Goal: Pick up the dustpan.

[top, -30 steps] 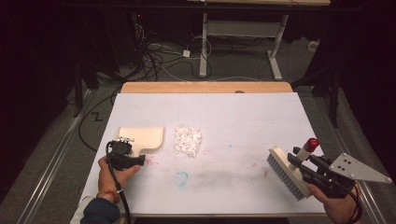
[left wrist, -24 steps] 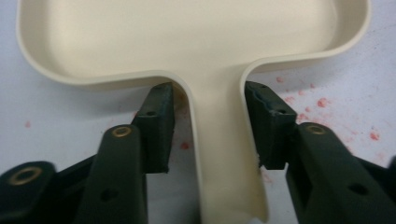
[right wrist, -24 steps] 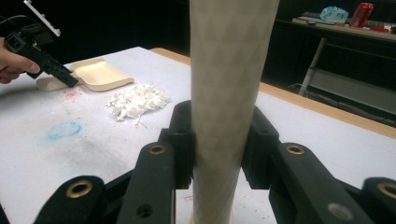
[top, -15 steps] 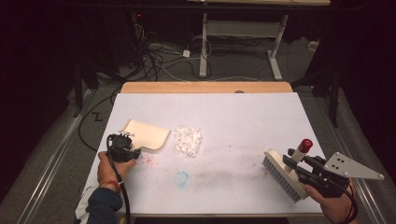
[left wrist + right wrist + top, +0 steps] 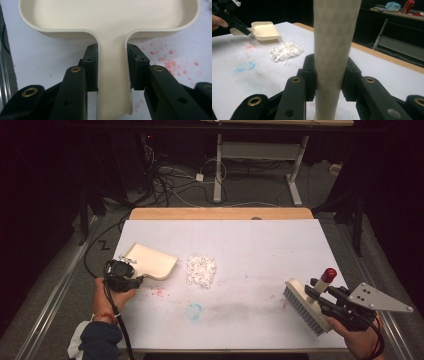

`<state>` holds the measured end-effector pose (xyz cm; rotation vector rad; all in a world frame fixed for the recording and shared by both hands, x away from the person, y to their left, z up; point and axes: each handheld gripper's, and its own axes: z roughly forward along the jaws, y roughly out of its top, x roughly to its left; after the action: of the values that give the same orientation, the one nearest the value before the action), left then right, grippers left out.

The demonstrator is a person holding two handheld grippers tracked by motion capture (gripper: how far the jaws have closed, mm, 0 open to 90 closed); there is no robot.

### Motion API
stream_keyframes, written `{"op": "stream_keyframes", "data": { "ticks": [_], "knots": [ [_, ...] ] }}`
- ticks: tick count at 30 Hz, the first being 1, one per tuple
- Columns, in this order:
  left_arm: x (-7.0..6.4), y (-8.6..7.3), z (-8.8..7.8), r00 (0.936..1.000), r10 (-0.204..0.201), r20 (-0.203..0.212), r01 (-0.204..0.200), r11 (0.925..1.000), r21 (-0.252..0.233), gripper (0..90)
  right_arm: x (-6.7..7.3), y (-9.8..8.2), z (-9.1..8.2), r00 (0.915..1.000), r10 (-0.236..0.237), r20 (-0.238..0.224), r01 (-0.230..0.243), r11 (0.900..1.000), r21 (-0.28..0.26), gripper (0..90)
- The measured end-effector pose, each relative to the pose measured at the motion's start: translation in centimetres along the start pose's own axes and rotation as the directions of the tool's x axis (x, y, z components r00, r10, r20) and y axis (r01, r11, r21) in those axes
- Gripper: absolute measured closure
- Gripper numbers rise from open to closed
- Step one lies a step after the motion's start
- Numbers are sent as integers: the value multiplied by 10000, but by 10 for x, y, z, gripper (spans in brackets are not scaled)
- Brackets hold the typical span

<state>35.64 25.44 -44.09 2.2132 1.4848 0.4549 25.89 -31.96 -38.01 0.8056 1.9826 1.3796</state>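
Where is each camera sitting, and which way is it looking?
High view: above the table, looking down and forward; both forearms enter from below.
Left gripper view: on the left gripper, looking along its black jaws shut on the dustpan handle.
Right gripper view: on the right gripper, looking across the table past the brush handle it clamps.
Shared: high and right gripper views both show the white scraps.
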Motion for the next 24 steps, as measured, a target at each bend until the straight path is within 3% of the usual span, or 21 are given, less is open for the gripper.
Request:
{"op": "stream_keyframes", "data": {
  "ticks": [3, 5, 10, 11, 16, 17, 19, 20, 21, 24],
  "knots": [
    [-5, -6, -9, 9989, 471, 83, -472, 9987, 184, 633, 0, 0, 0, 10000, -7, 26, 7, 10000, 0, 700],
    [-7, -8, -12, 9982, 579, 136, -582, 9981, 213, 633, 1, 0, 0, 10000, -71, 9, 71, 10000, -19, 700],
    [-19, -18, -23, 9920, 1166, 476, -1186, 9921, 416, 633, 1, 0, 0, 9999, -139, -9, 139, 9999, -23, 700],
    [-26, -22, -25, 9869, 1486, 630, -1519, 9870, 522, 633, 1, 0, 0, 9999, -140, -8, 140, 9999, -6, 700],
    [-40, -33, -32, 9744, 2071, 872, -2128, 9752, 613, 633, 1, 0, 1, 9999, -126, 2, 126, 9999, 56, 700],
    [-40, -33, -32, 9744, 2071, 872, -2128, 9752, 613, 633, 1, 0, 1, 9999, -130, 15, 130, 9999, 70, 700],
    [-47, -38, -33, 9664, 2290, 1169, -2376, 9691, 659, 633, 1, 0, 2, 9999, -144, 2, 144, 9999, 63, 700],
    [-47, -38, -33, 9664, 2290, 1169, -2376, 9691, 659, 633, 1, 0, 2, 9999, -127, -7, 127, 9999, 76, 700],
    [-50, -40, -31, 9610, 2416, 1344, -2535, 9641, 796, 633, 2, -1, 2, 9999, -112, -12, 112, 9999, 90, 700],
    [-53, -41, -29, 9568, 2493, 1498, -2634, 9611, 827, 633, 2, -1, 3, 9998, -182, -16, 182, 9998, 80, 700]
  ]
}}
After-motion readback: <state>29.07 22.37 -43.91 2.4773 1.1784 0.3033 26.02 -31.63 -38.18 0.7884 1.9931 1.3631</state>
